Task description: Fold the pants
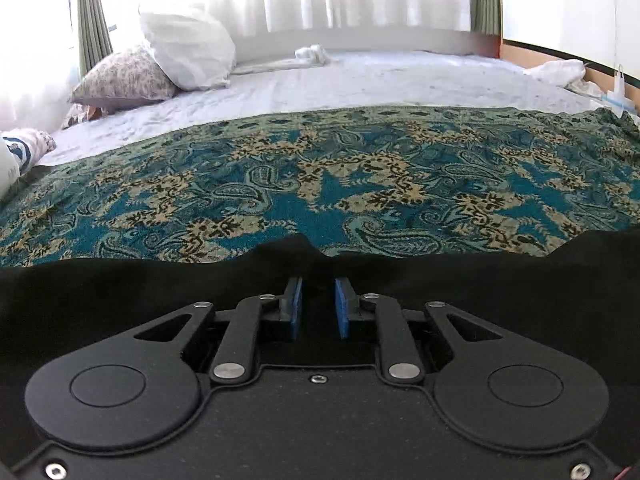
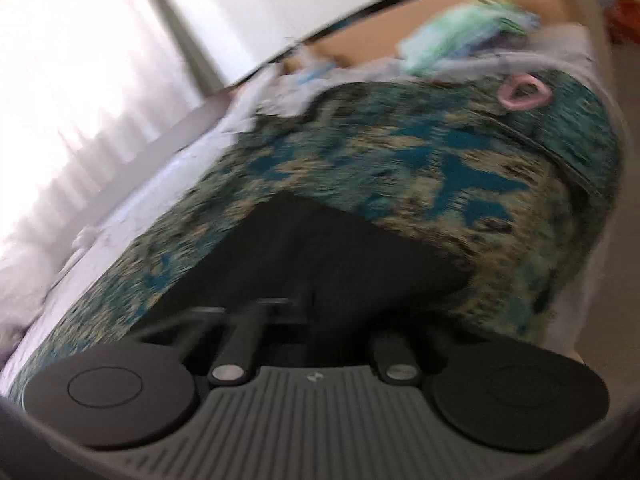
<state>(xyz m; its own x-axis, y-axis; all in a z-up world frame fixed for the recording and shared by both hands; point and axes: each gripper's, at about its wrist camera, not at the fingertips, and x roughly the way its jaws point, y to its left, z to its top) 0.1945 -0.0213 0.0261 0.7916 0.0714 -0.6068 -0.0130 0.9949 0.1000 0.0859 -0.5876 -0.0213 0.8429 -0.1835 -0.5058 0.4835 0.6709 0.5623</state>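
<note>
Now both grippers work the black pants (image 1: 160, 288), which lie on the patterned spread (image 1: 360, 184). The left gripper (image 1: 319, 304) shows a narrow gap over the cloth, grip unclear; the right gripper (image 2: 308, 300) is closed, seemingly on fabric. Best to lift both edges level and keep the fold line taut.

Black pants (image 1: 120, 280); teal-tan paisley bedspread (image 1: 320, 184).

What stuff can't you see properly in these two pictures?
- Black pants: left wrist view, mostly hidden under the left claw; I can't tell if its blue pads pinch them.
- Right claw: right wrist view, fingertips lost in blur and black cloth.
- Pink ring on the bedspread: blurred, can't identify it.
- White bundle: left wrist view, too small.
</note>
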